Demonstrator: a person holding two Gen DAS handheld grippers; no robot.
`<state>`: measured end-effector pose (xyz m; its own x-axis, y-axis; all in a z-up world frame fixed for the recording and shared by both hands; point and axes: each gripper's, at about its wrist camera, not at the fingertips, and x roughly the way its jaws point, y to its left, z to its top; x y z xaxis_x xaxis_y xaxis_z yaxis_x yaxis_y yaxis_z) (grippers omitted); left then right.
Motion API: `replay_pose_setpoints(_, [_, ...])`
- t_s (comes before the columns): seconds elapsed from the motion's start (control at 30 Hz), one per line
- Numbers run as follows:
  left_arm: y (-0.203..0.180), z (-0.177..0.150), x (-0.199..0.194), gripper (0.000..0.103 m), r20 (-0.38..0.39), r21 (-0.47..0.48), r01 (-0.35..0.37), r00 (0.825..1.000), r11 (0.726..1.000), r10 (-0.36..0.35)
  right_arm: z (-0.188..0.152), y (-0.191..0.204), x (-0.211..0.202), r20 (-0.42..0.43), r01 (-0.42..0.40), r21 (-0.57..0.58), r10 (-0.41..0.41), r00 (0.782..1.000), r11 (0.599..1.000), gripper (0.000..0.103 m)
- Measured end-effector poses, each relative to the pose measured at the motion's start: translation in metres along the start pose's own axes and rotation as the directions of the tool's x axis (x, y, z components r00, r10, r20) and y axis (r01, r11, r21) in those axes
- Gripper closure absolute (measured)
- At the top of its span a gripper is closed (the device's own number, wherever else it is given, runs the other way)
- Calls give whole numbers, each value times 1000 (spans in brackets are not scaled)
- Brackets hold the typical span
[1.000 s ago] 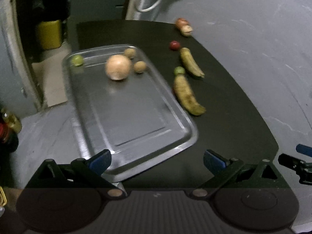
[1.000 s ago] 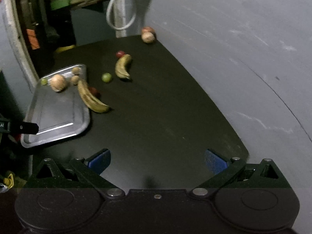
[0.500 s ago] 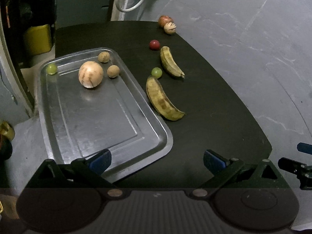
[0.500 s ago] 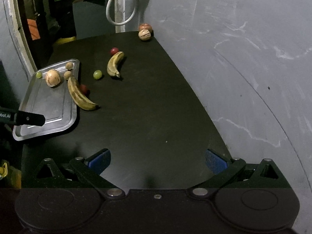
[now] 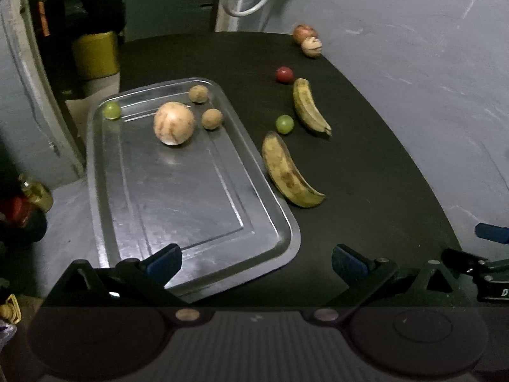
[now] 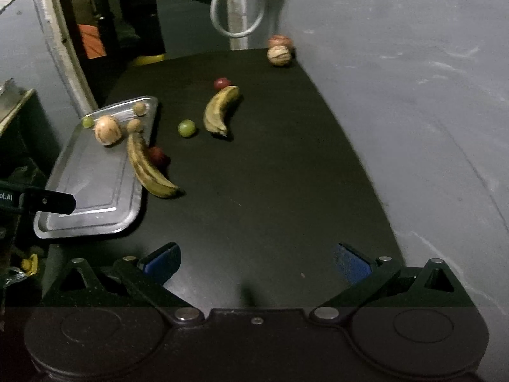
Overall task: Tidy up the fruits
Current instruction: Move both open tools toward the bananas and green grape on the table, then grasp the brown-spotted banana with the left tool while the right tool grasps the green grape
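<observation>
A dark tabletop (image 5: pixel 366 172) holds a metal tray (image 5: pixel 178 191) and scattered fruit; the tray serves as the landmark; on the tray's far end sit a large pale round fruit (image 5: pixel 174 123), two small brown fruits (image 5: pixel 212 118) beside it, and a green grape (image 5: pixel 111 110) in the far corner; just beside the tray's long right edge lies a spotted banana (image 5: pixel 288 172), with a small red fruit (image 6: pixel 157 155) tucked between it and the tray; farther from the tray are a second green grape (image 5: pixel 284 124), a second banana (image 5: pixel 308 106), a red cherry-like fruit (image 5: pixel 284 74), and, well apart at the table's far edge, a pale round fruit (image 5: pixel 312 46) touching a reddish one (image 5: pixel 302 31); the left gripper (image 5: pixel 254 259) hovers over the tray's near end, jaws spread wide, holding nothing; the right gripper (image 6: pixel 256 259) hovers over bare tabletop to the right of the tray, jaws likewise spread and empty
</observation>
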<state>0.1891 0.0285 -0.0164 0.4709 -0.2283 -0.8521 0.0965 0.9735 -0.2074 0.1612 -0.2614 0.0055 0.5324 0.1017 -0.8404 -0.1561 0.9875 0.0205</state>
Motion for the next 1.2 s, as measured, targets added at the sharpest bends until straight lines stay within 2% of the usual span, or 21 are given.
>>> replay_pose_setpoints(0.17, [1,9,-1,1,-16,-82,-43,999,996,42,12,-5,21,0,-70,-4,70,998,998,1])
replay_pose_setpoints(0.33, [-3,16,4,1,-20,-159,-32,999,987,30,25,-9,42,21,-119,-42,120,993,992,1])
replay_pose_setpoints(0.5, [-9,17,15,1,-12,-207,-34,999,978,32,41,-14,56,56,-117,-99,123,991,988,1])
replay_pose_setpoints(0.6, [-7,14,20,1,-23,-243,-49,999,969,45,49,-22,65,69,-120,-92,126,990,989,1])
replay_pose_setpoints(0.8, [1,12,28,1,-11,-344,-48,999,938,47,74,-28,76,92,-128,-136,141,986,982,2])
replay_pose_setpoints(0.9, [-3,12,32,1,7,-345,-47,999,938,52,92,-26,78,101,-135,-195,156,983,971,2])
replay_pose_setpoints(0.97, [-7,12,35,1,20,-324,-56,998,944,66,103,-22,79,91,-150,-268,180,979,952,2])
replay_pose_setpoints(1.03, [-12,11,37,1,45,-294,-54,997,954,70,116,-13,81,59,-171,-376,207,976,911,2])
replay_pose_setpoints(1.13, [-18,12,40,1,86,-240,-45,994,970,67,132,4,86,3,-212,-560,257,966,801,2])
replay_pose_setpoints(1.2, [-22,12,43,1,108,-194,-40,992,980,62,143,14,92,-36,-245,-641,290,956,728,2])
